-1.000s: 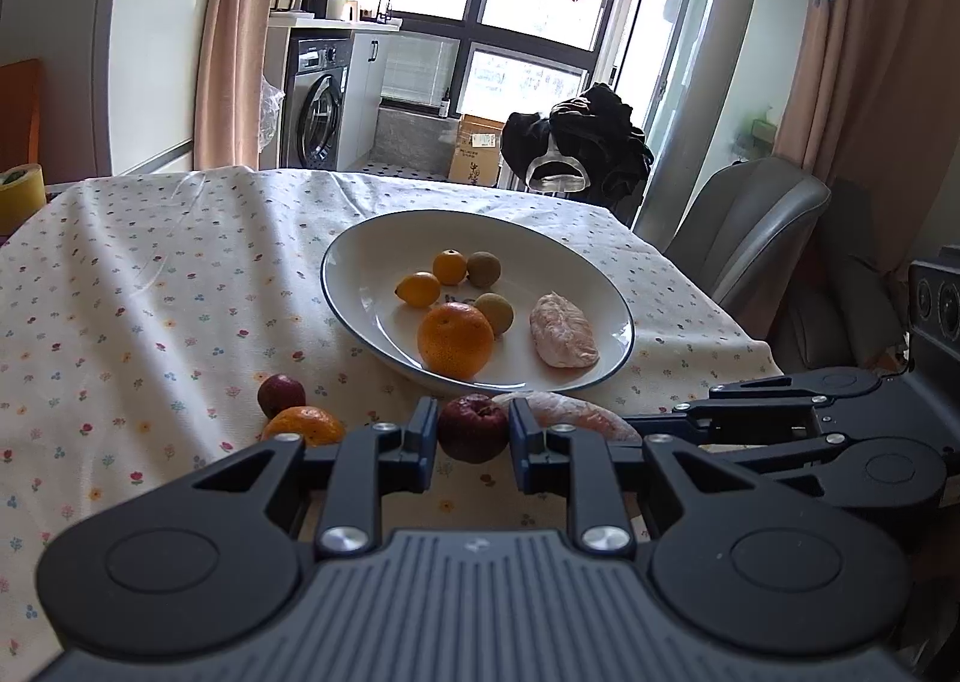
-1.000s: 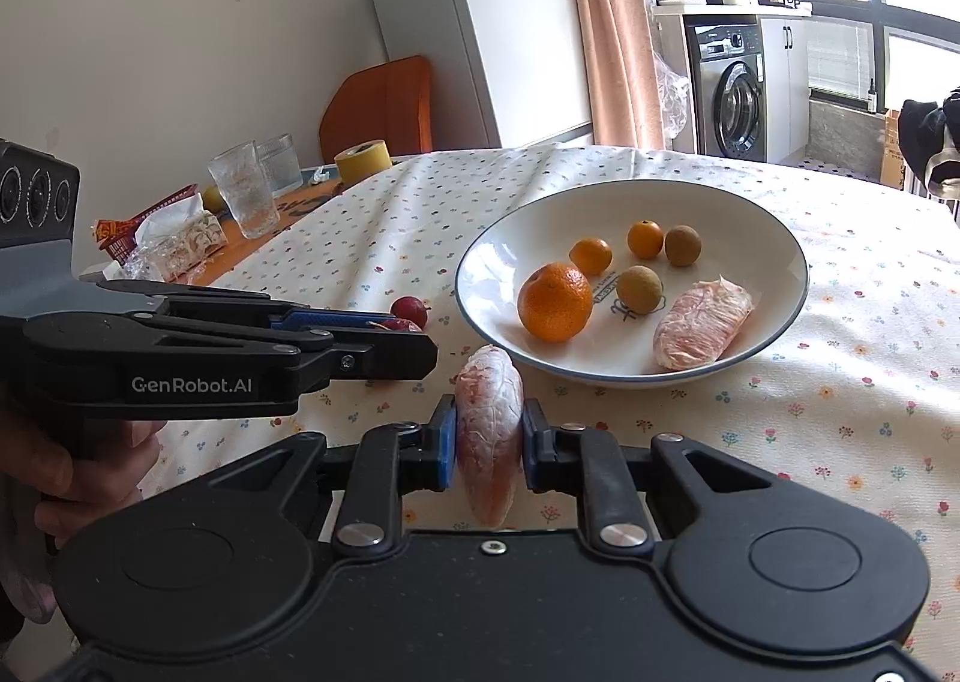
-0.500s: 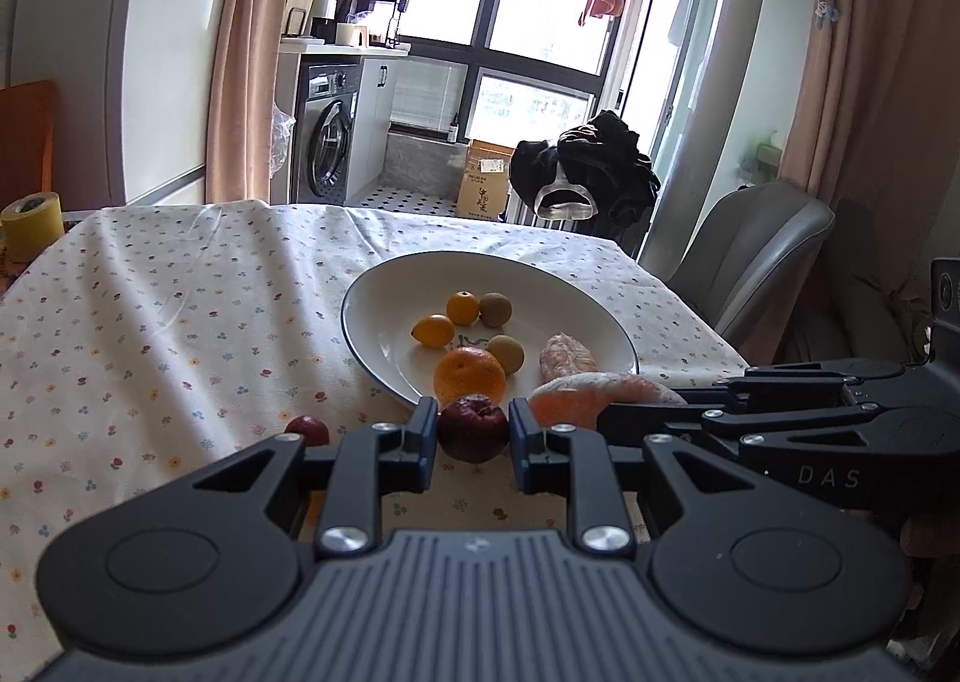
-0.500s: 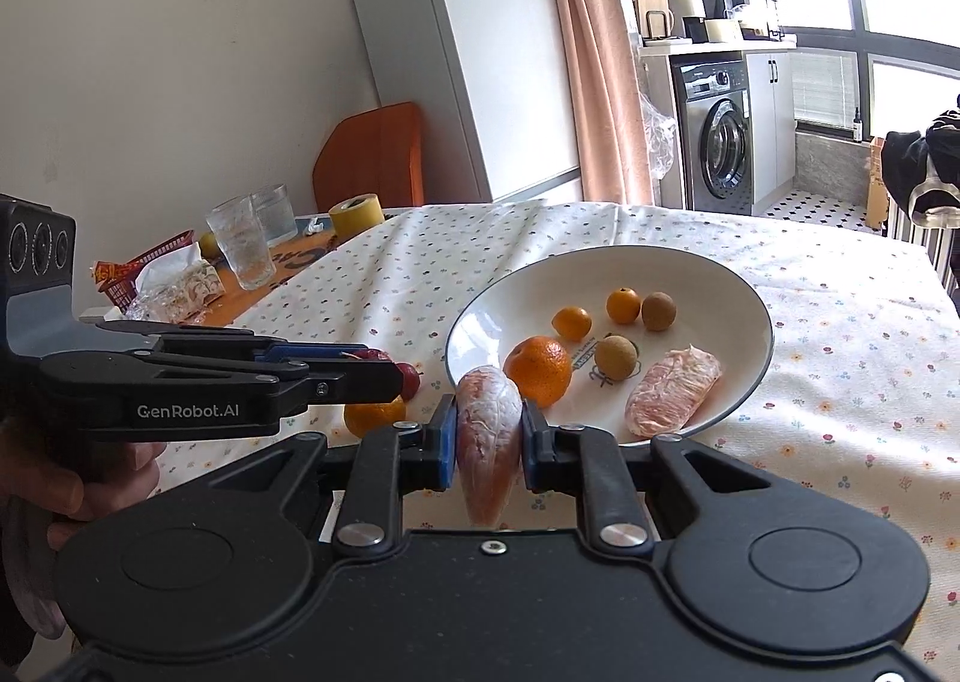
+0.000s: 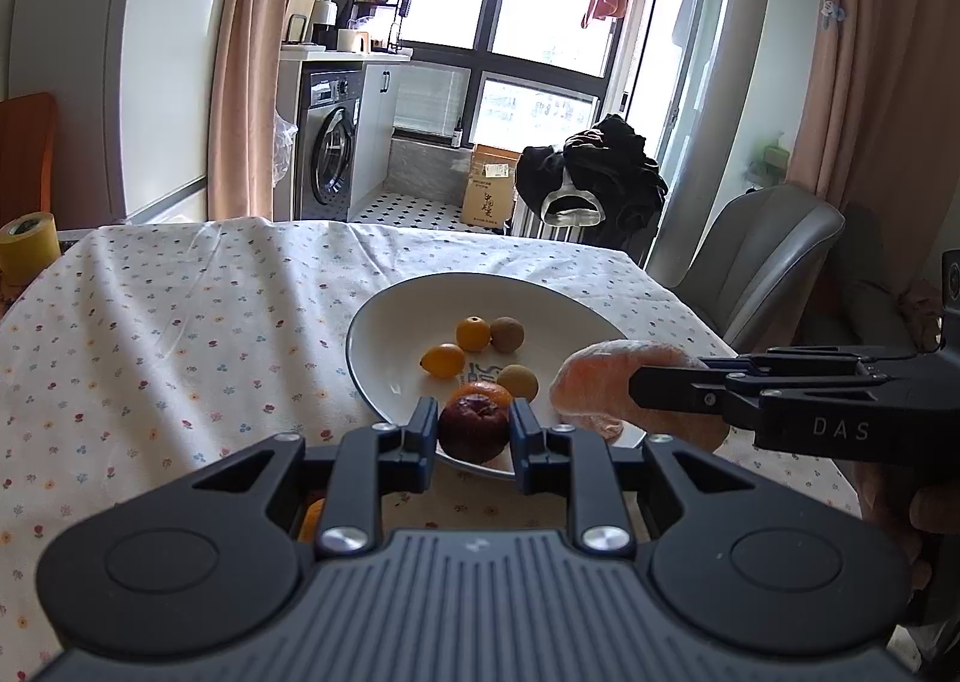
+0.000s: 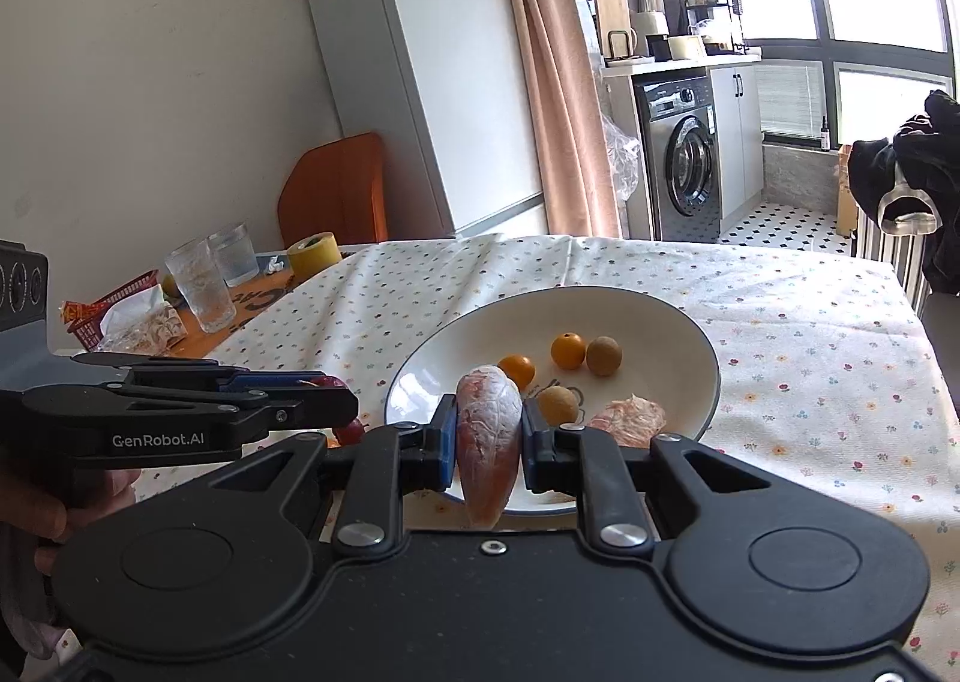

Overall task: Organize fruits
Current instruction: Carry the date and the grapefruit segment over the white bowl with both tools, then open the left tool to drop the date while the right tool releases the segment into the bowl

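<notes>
My left gripper (image 5: pixel 472 424) is shut on a dark red fruit (image 5: pixel 472 430) and hangs over the near rim of the white plate (image 5: pixel 384 310). In the plate lie a large orange (image 5: pixel 487 389), two small oranges, two brownish round fruits and a peeled pomelo segment (image 6: pixel 629 412). My right gripper (image 6: pixel 487 430) is shut on another pink pomelo segment (image 6: pixel 487 436), also above the plate's (image 6: pixel 690 334) near edge. Each gripper shows in the other's view, right gripper (image 5: pixel 636 382) and left gripper (image 6: pixel 336 400). A second red fruit (image 6: pixel 351 431) and an orange (image 5: pixel 312 520) lie on the cloth.
The floral tablecloth (image 5: pixel 180 334) covers the table. Two glasses (image 6: pixel 201 286), a yellow tape roll (image 6: pixel 312 253) and a red basket (image 6: pixel 120 298) of packets stand at the far left. A grey chair (image 5: pixel 774 250) is beside the table's right edge.
Both grippers have risen and moved forward toward the plate, each still holding its fruit. The loose orange and red fruit on the cloth have slipped below the left gripper.
</notes>
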